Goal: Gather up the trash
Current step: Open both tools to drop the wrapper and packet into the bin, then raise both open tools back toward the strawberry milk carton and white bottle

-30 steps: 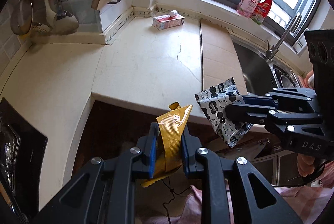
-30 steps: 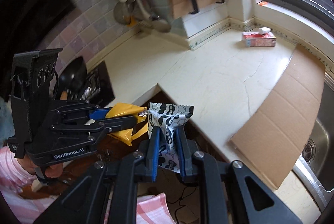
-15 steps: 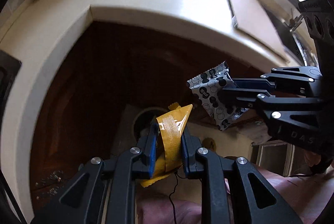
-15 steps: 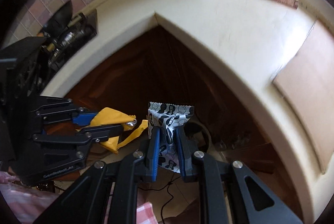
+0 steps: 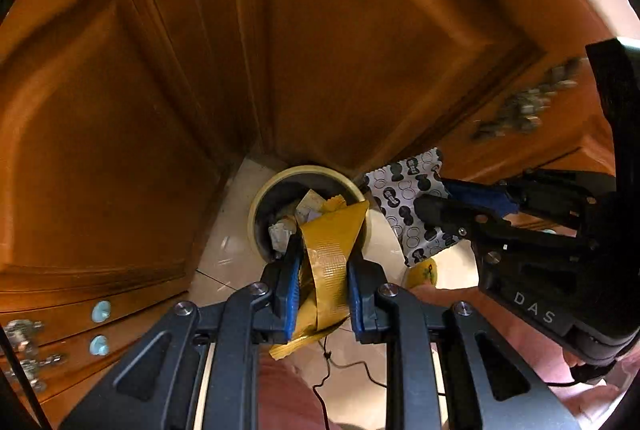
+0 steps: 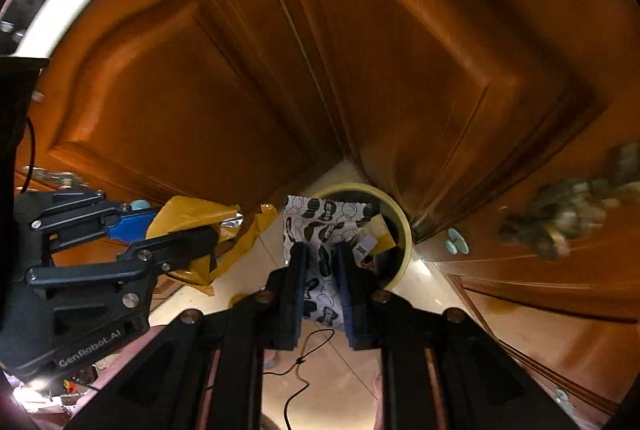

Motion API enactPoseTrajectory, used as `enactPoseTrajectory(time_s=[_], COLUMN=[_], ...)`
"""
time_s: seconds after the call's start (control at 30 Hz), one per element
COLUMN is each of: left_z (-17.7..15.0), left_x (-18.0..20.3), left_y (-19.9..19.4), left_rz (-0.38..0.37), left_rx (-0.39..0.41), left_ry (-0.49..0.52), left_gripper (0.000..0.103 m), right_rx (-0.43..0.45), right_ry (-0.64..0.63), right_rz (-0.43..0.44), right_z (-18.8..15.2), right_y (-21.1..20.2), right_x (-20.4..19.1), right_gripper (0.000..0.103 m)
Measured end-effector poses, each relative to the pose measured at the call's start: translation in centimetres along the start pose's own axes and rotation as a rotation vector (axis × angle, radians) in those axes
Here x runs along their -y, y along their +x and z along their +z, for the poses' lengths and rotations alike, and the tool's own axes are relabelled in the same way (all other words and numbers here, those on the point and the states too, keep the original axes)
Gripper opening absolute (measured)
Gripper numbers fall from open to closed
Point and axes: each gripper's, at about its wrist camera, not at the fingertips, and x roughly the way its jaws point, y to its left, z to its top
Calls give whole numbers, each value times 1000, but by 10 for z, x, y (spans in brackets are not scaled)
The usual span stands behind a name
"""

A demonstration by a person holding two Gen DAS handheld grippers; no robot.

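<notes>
- The left claw is clamped on a yellow wrapper, which sits over the near rim of the trash bin, likely lined up for a drop.
- The right claw is clamped on a black-and-white patterned wrapper, held just beside the bin's opening.
- The bin stands on the floor against the cabinet doors, already holding scraps.
- Both claws point steeply down at the bin.

"DAS" on the right hand-held gripper, "GenRobot.AI" on the left hand-held gripper (both white lettering)
</notes>
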Motion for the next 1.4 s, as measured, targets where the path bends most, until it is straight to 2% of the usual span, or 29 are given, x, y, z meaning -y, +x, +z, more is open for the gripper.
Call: enactPoseTrajectory(time_s=[0.2,0.3,0.33,0.43,0.53,0.67,0.77,1.07,1.4], left_z=[4,4,4,5,5,8,7,13,29], left_x=[-11,-9,-9,-7,-9,-17,-16,-4,15], left_y=[45,55,57,57,52,45,33,-11,-98], left_rz=[16,29,42,46,59,61,66,63,53], left_rx=[-7,-8,-3,-6,-3,0,11,22,69], left_ry=[-40,-42,-37,-20,-16,-29,-27,-14,52], left_gripper=[20,30,39,44,53,65,70,72,72], right_rx=[-15,-25,-32,-48,-44,-40,-36,-11,77], right_ry=[-17,-29,-34,-38,-41,-48,-41,-20,11], right_rz=[-24,-37,-43,-46,-40,-44,-41,-36,-41], right_z=[3,6,7,9,10,12,13,14,28], right_y=[47,64,69,77,75,66,56,10,-86], right_x=[12,10,10,10,9,8,6,-2,-15], right_gripper=[16,16,16,19,27,28,29,29,29])
